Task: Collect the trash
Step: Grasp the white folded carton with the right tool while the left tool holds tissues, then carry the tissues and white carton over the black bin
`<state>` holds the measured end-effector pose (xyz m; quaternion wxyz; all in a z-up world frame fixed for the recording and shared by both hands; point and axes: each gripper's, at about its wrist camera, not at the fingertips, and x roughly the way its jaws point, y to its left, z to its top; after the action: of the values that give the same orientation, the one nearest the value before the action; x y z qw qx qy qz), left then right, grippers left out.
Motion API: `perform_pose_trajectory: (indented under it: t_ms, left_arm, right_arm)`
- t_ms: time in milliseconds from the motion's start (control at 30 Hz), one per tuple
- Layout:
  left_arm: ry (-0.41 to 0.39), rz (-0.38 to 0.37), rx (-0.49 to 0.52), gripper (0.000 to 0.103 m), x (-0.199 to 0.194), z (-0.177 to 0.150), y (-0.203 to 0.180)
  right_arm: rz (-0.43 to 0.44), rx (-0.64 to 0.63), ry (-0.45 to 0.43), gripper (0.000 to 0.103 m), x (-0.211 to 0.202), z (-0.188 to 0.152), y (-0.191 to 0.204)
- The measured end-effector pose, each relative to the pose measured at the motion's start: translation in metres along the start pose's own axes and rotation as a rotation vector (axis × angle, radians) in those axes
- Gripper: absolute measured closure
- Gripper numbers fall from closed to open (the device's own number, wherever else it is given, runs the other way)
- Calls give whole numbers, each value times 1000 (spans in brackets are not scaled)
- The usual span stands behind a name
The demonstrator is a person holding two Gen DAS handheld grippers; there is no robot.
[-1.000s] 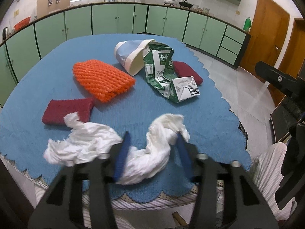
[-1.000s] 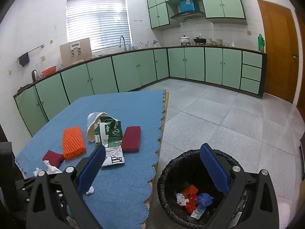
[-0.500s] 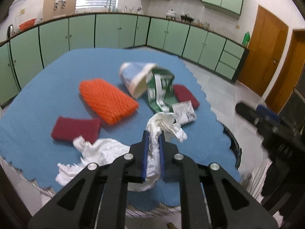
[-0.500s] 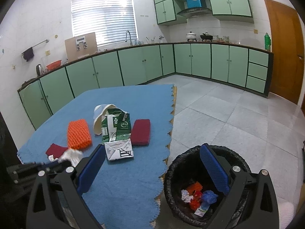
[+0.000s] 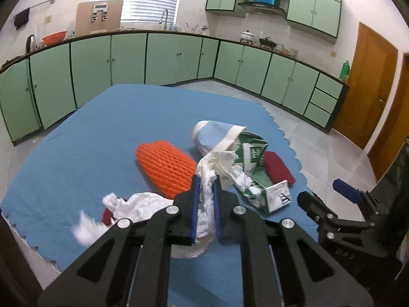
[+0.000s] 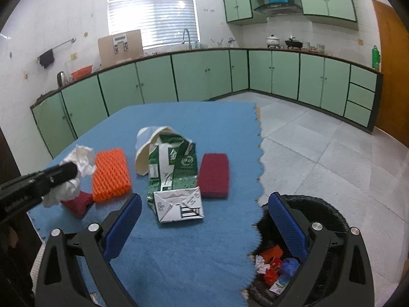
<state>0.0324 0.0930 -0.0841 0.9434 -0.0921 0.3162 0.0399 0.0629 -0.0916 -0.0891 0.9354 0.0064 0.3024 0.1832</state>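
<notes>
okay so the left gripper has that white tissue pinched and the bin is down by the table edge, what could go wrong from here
1. The left gripper pinches only the middle of the white tissue; its long tail trails on the blue cloth and might snag or tear off.
2. The tail lies over a dark red pad and could drag it along.
3. The bin sits below the table edge behind the open right gripper, so loose ends may miss it.

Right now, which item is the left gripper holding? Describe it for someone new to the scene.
On the blue tablecloth, near its front edge, the left gripper is shut on a crumpled white tissue. Unlike the orange foam net beside it, it is soft, white and shapeless.
</notes>
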Motion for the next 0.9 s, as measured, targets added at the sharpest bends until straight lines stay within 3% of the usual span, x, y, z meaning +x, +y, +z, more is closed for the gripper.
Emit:
perform_pose_trajectory:
  t_ms: [467, 667, 800, 900]
  left_arm:
    - [50, 4, -30, 93, 19, -1, 20]
    - [58, -4, -35, 93, 23, -2, 21]
    - [61, -5, -38, 93, 24, -3, 21]
    - [61, -5, -37, 93, 25, -3, 20]
  right_arm:
    - [22, -49, 95, 11, 38, 4, 16]
    - [48, -55, 139, 27, 45, 3, 17]
    - [75, -60, 166, 48, 48, 1, 18]
    - [80, -70, 162, 49, 45, 0, 20]
